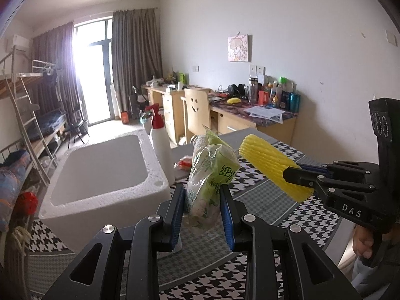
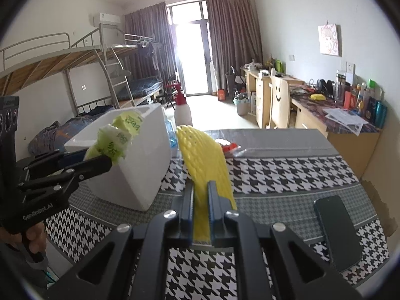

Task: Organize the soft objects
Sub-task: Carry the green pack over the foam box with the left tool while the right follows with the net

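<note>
Spanning the foreground, a table in a houndstooth cloth [image 1: 252, 190] carries a white foam box [image 1: 100, 175] at its left, with a red-capped spray bottle [image 1: 160, 145] just beyond the box. Above the cloth, the left gripper [image 1: 203, 211] is clamped on a crumpled green-and-white tissue pack [image 1: 210, 172], held near the box's right wall. To its right, the right gripper [image 2: 201, 210] pinches a yellow foam net sleeve [image 2: 205, 160]; a dark phone [image 2: 337, 230] lies near right.
</note>
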A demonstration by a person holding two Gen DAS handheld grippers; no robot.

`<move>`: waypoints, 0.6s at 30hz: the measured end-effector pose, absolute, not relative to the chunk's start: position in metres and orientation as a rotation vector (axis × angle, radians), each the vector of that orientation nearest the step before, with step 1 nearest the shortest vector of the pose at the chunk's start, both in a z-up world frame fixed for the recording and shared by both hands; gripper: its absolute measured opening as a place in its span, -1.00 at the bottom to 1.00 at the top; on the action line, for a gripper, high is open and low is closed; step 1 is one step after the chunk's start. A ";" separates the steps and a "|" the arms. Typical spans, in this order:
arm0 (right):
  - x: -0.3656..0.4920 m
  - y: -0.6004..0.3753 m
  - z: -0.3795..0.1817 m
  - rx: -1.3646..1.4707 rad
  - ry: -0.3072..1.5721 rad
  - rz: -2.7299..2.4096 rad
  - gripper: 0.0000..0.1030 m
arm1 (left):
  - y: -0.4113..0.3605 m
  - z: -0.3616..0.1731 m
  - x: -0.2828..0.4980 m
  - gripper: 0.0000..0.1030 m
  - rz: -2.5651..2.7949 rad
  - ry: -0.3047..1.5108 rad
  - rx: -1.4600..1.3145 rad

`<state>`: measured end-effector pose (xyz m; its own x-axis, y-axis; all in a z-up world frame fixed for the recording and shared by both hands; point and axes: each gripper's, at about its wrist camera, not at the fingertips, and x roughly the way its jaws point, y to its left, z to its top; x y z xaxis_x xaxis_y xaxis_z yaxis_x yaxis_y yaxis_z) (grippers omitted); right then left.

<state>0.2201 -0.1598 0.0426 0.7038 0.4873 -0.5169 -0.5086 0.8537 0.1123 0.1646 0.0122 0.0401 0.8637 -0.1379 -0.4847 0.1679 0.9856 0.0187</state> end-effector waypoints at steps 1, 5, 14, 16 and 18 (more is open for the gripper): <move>0.220 -0.160 0.044 -0.041 0.557 0.554 -0.75 | 0.012 0.041 0.165 -0.42 -0.161 0.502 0.060; 0.218 -0.158 0.052 -0.048 0.534 0.560 -0.75 | 0.014 0.045 0.164 -0.42 -0.163 0.490 0.061; 0.219 -0.155 0.063 -0.063 0.482 0.566 -0.75 | 0.015 0.056 0.167 -0.42 -0.165 0.454 0.062; 0.221 -0.154 0.066 -0.054 0.476 0.570 -0.75 | 0.016 0.057 0.166 -0.42 -0.161 0.447 0.062; 0.223 -0.154 0.067 -0.046 0.474 0.569 -0.75 | 0.020 0.059 0.166 -0.42 -0.155 0.442 0.057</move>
<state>0.2226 -0.1544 0.0670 0.7378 0.5081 -0.4444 -0.5290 0.8442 0.0870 0.1664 0.0196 0.0588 0.8923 -0.1373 -0.4300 0.1618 0.9866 0.0208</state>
